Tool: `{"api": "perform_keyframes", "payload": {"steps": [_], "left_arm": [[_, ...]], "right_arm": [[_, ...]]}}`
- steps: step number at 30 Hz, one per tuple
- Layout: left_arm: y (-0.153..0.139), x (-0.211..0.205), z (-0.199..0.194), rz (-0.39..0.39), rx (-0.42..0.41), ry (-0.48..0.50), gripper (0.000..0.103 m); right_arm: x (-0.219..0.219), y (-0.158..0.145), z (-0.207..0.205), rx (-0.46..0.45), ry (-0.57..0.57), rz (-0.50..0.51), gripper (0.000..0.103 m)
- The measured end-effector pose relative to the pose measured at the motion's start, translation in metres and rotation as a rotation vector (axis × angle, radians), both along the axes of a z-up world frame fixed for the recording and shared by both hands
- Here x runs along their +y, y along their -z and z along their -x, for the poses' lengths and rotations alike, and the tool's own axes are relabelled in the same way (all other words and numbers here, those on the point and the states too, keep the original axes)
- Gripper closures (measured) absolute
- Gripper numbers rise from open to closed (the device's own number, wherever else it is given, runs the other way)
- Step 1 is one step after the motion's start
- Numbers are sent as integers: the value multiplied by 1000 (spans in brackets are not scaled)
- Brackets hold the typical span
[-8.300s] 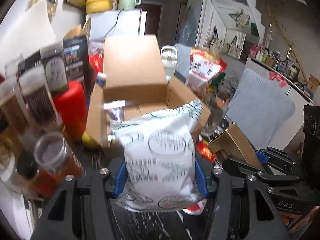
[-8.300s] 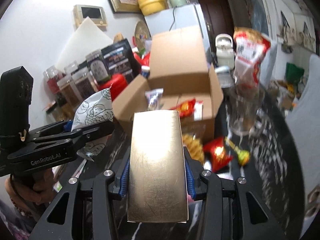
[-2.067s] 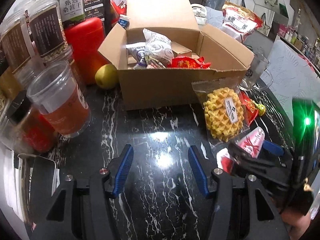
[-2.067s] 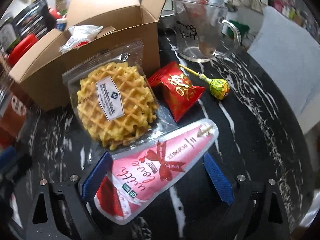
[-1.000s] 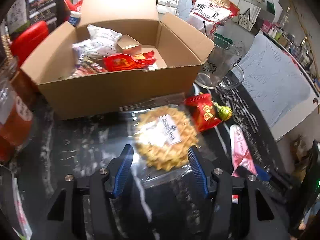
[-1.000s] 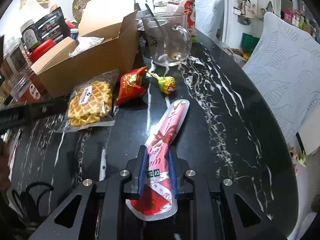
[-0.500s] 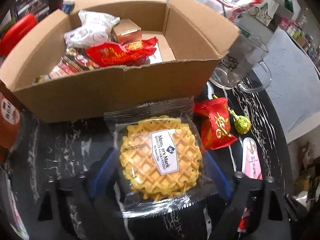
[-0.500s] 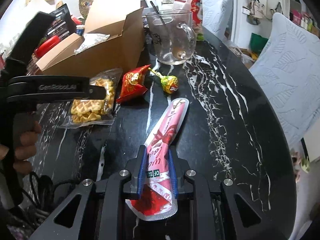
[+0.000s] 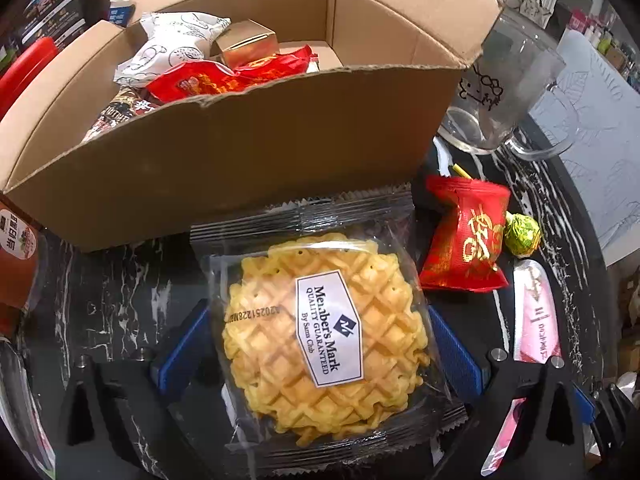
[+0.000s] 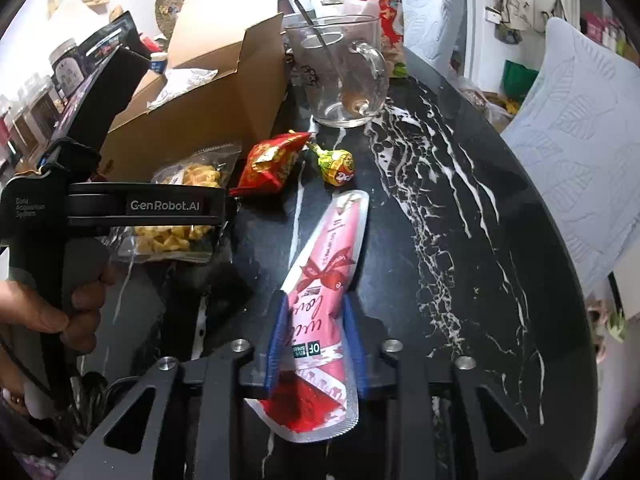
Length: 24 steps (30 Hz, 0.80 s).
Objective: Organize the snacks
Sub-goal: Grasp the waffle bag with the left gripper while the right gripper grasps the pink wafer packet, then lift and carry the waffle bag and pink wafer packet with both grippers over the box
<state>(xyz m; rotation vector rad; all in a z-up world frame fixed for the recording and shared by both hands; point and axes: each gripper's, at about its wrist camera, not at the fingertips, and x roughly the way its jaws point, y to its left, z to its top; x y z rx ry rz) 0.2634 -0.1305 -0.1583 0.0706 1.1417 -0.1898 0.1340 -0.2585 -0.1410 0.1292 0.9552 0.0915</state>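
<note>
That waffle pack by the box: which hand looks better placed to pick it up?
The left. The left gripper has its jaws wide, opening, one on each side of the waffle pack. The right gripper has the pink pouch between its jaws, which are opening.

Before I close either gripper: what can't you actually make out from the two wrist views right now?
- Left wrist view: the waffle pack covers the left gripper fingers, so contact is unclear.
- Right wrist view: the pink pouch sits between the right gripper, whose fingers are opening; grip is unclear.
- Cardboard box: the front wall hides the lower contents.
- Lollipop: the red packet hides its stick.
</note>
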Motion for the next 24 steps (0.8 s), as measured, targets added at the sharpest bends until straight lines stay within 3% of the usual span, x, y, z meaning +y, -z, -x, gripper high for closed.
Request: {"api": "perform_keyframes", "payload": {"steps": [4,8,13,17,19,24], "left_arm": [[-5,16,9,47,-19,21,10],[-7,20,15,47,-26,43,16],[-8,26,29,56,-17,61,16],[-12,33,50,63,-11,77,17],[-11,38,57,63,-9,87,17],[-16,55,69,90,8,84,17]], "right_arm": [[4,0,-4,13,9,39,43],[10,1,-7,34,9,43,27],[19,1,-8,51,-3,19,24],[31,5,-8,36,-24,110,23],[37,8,-7,25,-39,180,15],[32,9,-7,28,-30,165,17]]}}
